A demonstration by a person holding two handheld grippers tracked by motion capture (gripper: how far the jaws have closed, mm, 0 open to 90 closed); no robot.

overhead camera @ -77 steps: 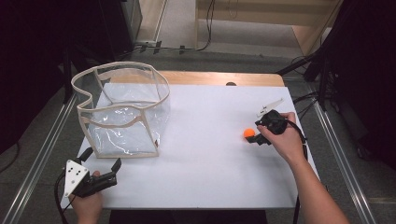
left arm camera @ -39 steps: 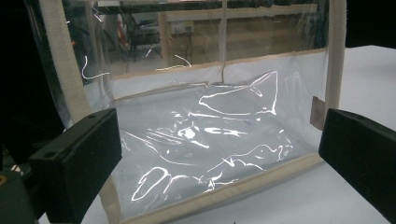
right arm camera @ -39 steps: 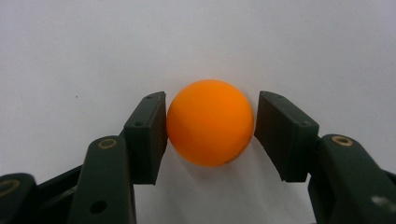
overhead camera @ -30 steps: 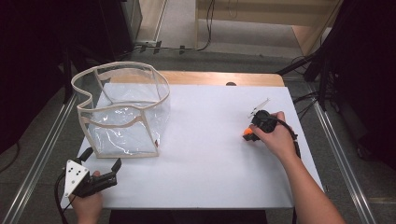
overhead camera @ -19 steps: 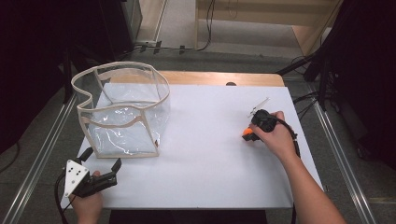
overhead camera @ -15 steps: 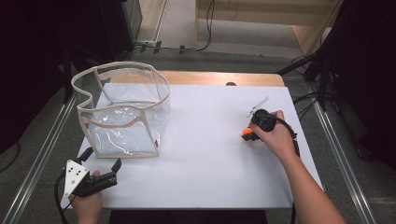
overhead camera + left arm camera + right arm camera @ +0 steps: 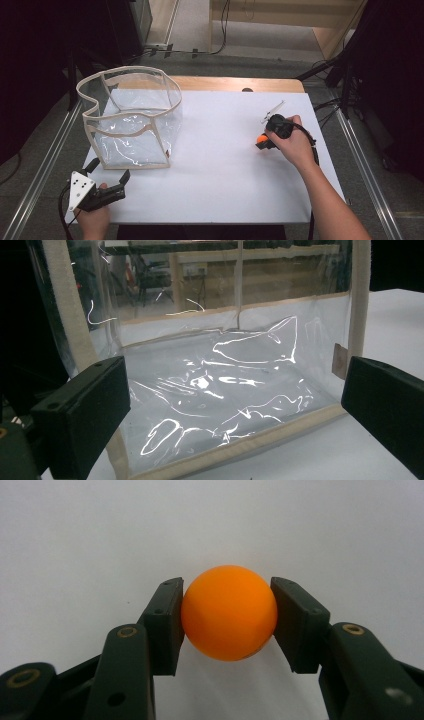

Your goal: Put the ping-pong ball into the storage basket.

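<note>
An orange ball [image 7: 229,612] sits between the two black pads of my right gripper [image 7: 227,625], which is shut on it just over the white table. From above, the ball [image 7: 261,138] peeks out at the left of the right gripper [image 7: 263,142], on the table's right side. A clear plastic bag with beige trim [image 7: 131,119] stands open on the left half of the table. My left gripper [image 7: 107,172] rests at the front left corner, open, with nothing between its jaws. It faces the bag's [image 7: 225,390] near wall.
The white table top [image 7: 220,170] lies between the bag and the right hand. A wooden strip [image 7: 235,84] runs along the far edge. Metal rails [image 7: 365,165] flank both sides. Cables trail on the floor [image 7: 220,30] beyond the table.
Since the earliest frame the right hand has shifted slightly left and toward the back with the ball in its jaws. Over the last second it barely moves. The left gripper stays put.
</note>
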